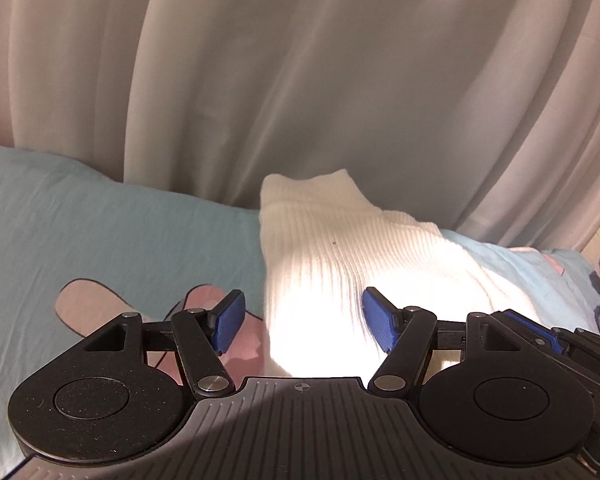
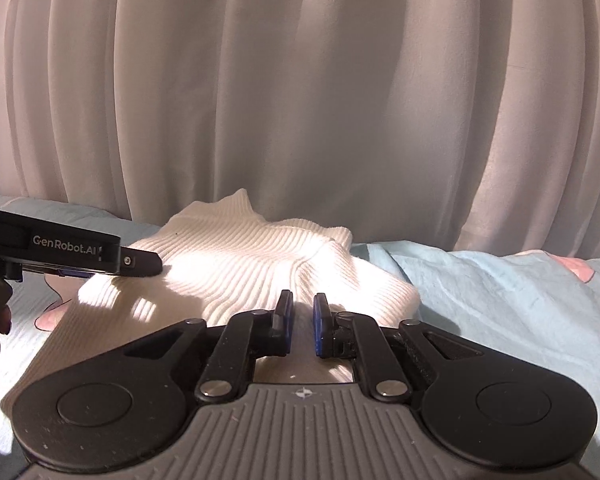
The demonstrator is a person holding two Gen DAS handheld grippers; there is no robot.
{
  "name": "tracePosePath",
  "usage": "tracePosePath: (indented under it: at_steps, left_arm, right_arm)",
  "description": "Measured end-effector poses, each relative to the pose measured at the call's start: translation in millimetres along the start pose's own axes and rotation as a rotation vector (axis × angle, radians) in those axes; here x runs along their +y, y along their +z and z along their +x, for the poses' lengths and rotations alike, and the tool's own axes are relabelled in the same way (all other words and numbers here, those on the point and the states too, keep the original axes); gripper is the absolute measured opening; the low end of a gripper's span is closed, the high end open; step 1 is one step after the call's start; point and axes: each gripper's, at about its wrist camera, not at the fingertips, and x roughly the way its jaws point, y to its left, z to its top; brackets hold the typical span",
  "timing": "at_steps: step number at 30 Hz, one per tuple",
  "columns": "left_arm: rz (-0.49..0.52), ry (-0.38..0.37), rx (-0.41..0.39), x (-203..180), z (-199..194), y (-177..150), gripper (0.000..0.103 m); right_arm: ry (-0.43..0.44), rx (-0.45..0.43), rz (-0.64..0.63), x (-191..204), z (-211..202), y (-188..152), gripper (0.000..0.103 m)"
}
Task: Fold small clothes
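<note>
A bed in a pale blue sheet (image 1: 112,232) carries a white ribbed sweater (image 2: 236,256).

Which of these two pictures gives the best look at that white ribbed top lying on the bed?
The right wrist view: the white ribbed top shows its collar and both sides on the blue sheet. In the left wrist view the top is glare-washed near the left tongs, and its near part is hidden.
</note>
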Motion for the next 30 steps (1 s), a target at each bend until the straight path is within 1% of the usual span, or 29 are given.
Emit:
tracePosePath:
  at_steps: [1,2,3,4,5,6,7,8,9,10,11,13,15,18,22,25,26,27,28,29,30]
  left_arm:
    - [0.009,-0.001,0.01,1.8,-5.6,1.8,0.071]
    - [0.018,-0.007,0.018,4.8,-10.9,3.0,0.071]
    - [0.022,-0.016,0.032,9.9,-16.9,4.4,0.071]
    - [0.012,-0.029,0.048,15.8,-21.5,5.9,0.071]
    - [-0.008,-0.045,0.06,21.6,-24.7,7.6,0.07]
    - [-0.045,-0.07,0.08,28.8,-27.3,10.0,0.07]
    - [-0.087,-0.105,0.103,35.7,-27.5,12.3,0.07]
    - [-0.142,-0.153,0.124,42.4,-25.9,13.5,0.07]
    - [-0.188,-0.193,0.138,47.1,-23.3,13.8,0.07]
    - [-0.24,-0.234,0.159,50.4,-19.1,13.4,0.07]
    - [-0.27,-0.257,0.184,51.7,-13.7,13.2,0.07]
    - [-0.305,-0.282,0.237,51.7,-0.5,11.6,0.069]
    - [-0.32,-0.286,0.262,50.0,8.9,9.7,0.069]
    - [-0.371,-0.309,0.28,53.2,18.1,9.2,0.07]
    - [-0.4,-0.335,0.282,56.8,25.3,12.1,0.07]
    - [-0.417,-0.343,0.285,57.8,30.6,15.2,0.07]
    - [-0.422,-0.343,0.287,57.8,33.6,16.0,0.07]
    - [-0.423,-0.342,0.288,57.1,36.6,16.9,0.069]
    - [-0.422,-0.338,0.288,56.3,37.4,17.2,0.065]
    - [-0.418,-0.332,0.288,55.6,36.6,17.4,0.064]
    - [-0.415,-0.328,0.29,55.3,36.9,17.3,0.059]
  right_arm:
    - [-0.023,0.028,0.028,-8.3,-5.3,1.1,0.018]
    - [-0.035,0.063,0.085,-21.4,-10.6,1.8,0.02]
    - [-0.017,0.095,0.175,-38.5,-15.7,0.9,0.03]
    - [0.027,0.126,0.289,-58.0,-19.2,-1.1,0.035]
    - [0.089,0.163,0.435,-80.6,-19.7,-4.3,0.037]
    - [0.164,0.196,0.572,-100.1,-16.5,-9.0,0.037]
    - [0.235,0.224,0.683,-114.5,-11.8,-14.2,0.037]
    - [0.294,0.247,0.772,-125.1,-6.7,-19.1,0.037]
    - [0.331,0.265,0.855,-132.7,-1.9,-23.7,0.037]
    - [0.349,0.274,0.904,-136.9,2.3,-26.3,0.038]
    - [0.369,0.286,0.937,-139.6,8.9,-27.8,0.04]
    - [0.38,0.31,0.953,-139.1,19.2,-29.0,0.043]
    - [0.376,0.345,0.958,-141.0,32.3,-27.7,0.049]
    - [0.413,0.355,0.948,-139.5,43.4,-25.6,0.051]
    - [0.476,0.369,0.966,-135.7,60.4,-23.8,0.053]
    - [0.501,0.376,0.953,-129.5,69.8,-20.3,0.052]
    - [0.506,0.374,0.936,-125.3,72.6,-18.1,0.05]
    - [0.503,0.37,0.918,-122.0,73.3,-16.6,0.046]
    - [0.503,0.363,0.901,-118.5,74.6,-14.9,0.045]
    - [0.506,0.356,0.892,-115.9,75.3,-13.9,0.04]
    - [0.504,0.349,0.892,-114.3,74.8,-13.2,0.037]
